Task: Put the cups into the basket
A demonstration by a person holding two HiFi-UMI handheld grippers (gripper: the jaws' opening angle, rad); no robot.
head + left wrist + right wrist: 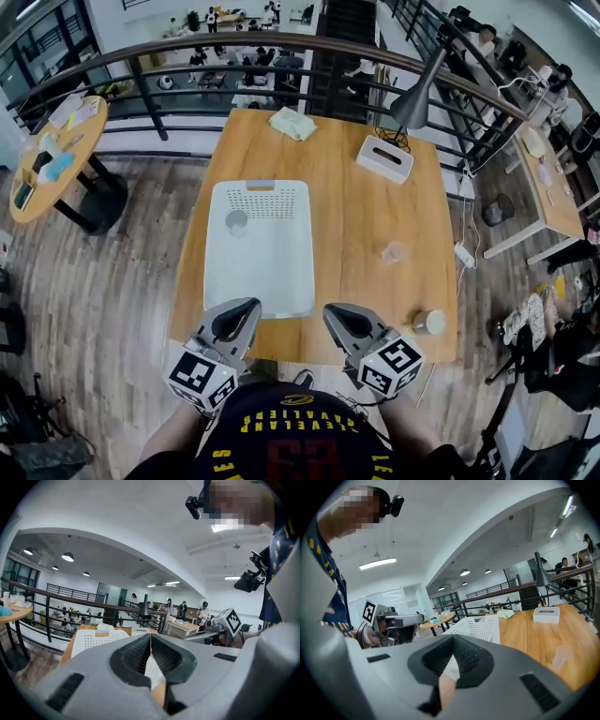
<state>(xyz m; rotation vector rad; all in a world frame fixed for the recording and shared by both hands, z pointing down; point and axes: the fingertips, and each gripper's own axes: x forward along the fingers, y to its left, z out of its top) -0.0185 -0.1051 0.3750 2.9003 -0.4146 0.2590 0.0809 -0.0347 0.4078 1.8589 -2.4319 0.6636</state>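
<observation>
Right of the basket [214, 246], with bare worktop [347, 202] between, stood a clear cup [394, 251]. It looked light, thin-walled and crushable, best pinched at the rim. Farther right, near the worktop's edge, a second cup [429, 322] perhaps lay tipped. A third cup [236, 221] sat inside the basket. Just short of the basket, the left hand-held gripper [246, 306] and right hand-held gripper [335, 312] were closed, empty.

An open-plan office mezzanine: a metal railing [281, 41] overlooks people [251, 64] seated below, beside wooden tables [361, 248].
</observation>
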